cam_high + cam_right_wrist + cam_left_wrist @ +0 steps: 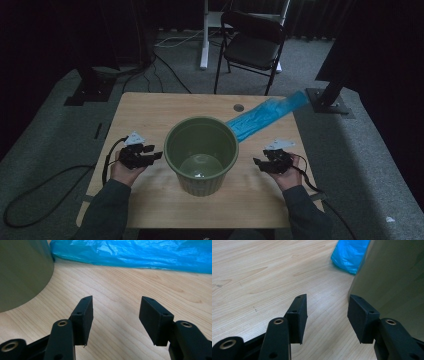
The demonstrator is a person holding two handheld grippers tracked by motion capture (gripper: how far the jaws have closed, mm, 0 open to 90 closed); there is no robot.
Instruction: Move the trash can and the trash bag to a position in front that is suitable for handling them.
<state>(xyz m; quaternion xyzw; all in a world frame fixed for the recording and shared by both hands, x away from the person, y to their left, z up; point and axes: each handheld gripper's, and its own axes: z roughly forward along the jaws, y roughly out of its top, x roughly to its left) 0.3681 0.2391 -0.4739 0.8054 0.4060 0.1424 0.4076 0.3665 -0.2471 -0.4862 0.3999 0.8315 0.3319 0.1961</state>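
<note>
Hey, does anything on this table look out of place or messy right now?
One thing: the blue plastic bag lies crumpled behind the green bin, its far end hanging over the table edge. The bin stands upright, and both grippers are open and empty.

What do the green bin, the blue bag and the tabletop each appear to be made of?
Green bin: probably moulded plastic, smooth matt wall with a ribbed lower band.
Blue bag: thin plastic film, glossy and crinkled.
Tabletop: wood or wood-look laminate, pale grain lines; which one cannot be told.

green bin [201, 150] blocks table [145, 112] centre; blue bag [262, 116] clutters back right; bare wood w/ room either side.
</note>
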